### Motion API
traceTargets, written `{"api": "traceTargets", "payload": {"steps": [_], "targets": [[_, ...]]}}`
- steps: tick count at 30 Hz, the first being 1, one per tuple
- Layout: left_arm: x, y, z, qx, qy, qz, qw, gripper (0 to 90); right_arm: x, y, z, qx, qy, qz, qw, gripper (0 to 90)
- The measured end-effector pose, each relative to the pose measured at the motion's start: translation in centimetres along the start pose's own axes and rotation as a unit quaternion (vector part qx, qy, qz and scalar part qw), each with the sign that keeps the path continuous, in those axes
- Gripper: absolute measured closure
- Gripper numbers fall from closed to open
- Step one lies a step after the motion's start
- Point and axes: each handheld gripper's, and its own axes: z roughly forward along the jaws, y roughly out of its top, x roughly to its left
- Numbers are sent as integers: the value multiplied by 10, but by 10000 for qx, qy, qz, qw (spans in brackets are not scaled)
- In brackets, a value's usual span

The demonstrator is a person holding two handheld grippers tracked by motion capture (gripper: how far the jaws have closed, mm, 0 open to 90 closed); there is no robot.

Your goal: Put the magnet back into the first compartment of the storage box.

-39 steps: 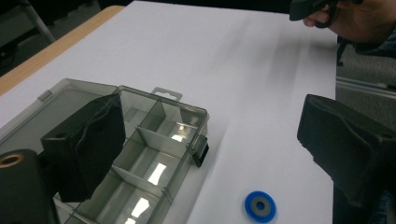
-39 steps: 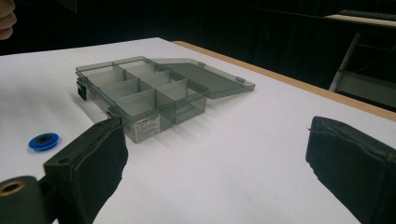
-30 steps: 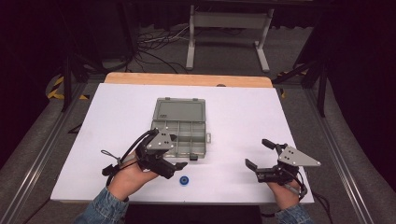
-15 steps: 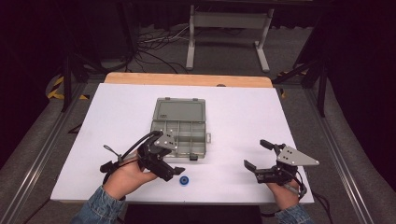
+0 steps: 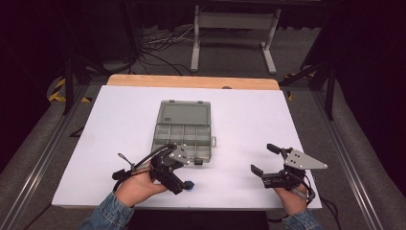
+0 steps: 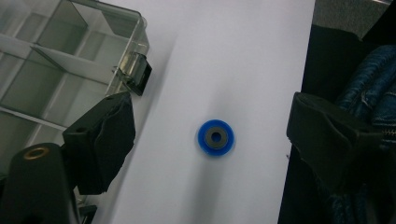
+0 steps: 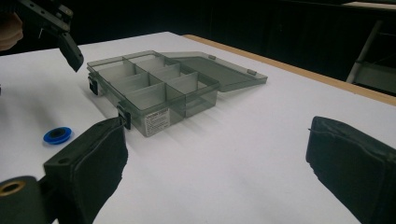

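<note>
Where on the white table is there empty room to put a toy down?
The wide white stretch between the open compartment box and the right gripper is bare, and so is the strip left of the box. It is crowded by the box's near edge, where the left gripper hangs over the small blue ring.

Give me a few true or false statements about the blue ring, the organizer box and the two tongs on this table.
1. The blue ring lies inside a compartment of the organizer box. False: it lies on the white table beside the box.
2. The box lid is open. True.
3. The left tongs are clamped on the ring. False: the jaws, just closing, stand apart either side of it without touching.
4. The right tongs hold nothing. True.
5. The box compartments look empty. True.
</note>
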Motion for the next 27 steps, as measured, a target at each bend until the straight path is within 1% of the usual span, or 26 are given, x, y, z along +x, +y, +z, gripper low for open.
{"api": "traceTargets", "payload": {"steps": [4,8,11,14,15,17,19,23,24,26,27], "targets": [[-1,-1,9,153,-71,-6,9999,165,0,0,0,1,7,2,10000,59],[-1,-1,15,244,-132,18,9996,166,0,0,0,2,11,4,10000,59],[-1,-1,19,366,-182,8,9992,166,0,0,0,1,12,11,10000,59],[-2,-2,23,426,-221,-12,9988,167,0,0,0,13,18,-5,10000,59],[-1,-2,24,475,-236,26,9986,167,0,0,0,16,18,-1,10000,59],[-2,-2,27,531,-242,-3,9983,168,0,0,0,14,28,14,10000,59],[-2,-3,30,630,-264,35,9977,168,0,0,1,28,28,19,10000,59],[-2,-4,34,702,-302,-9,9971,172,0,-1,1,27,47,23,10000,59],[-2,-4,35,738,-318,18,9968,176,0,-1,1,29,49,26,10000,59],[-2,-5,37,758,-314,-17,9966,183,-1,-1,1,42,53,21,10000,59],[-2,-5,38,783,-334,2,9964,186,-1,-1,1,43,55,22,10000,59]]}}
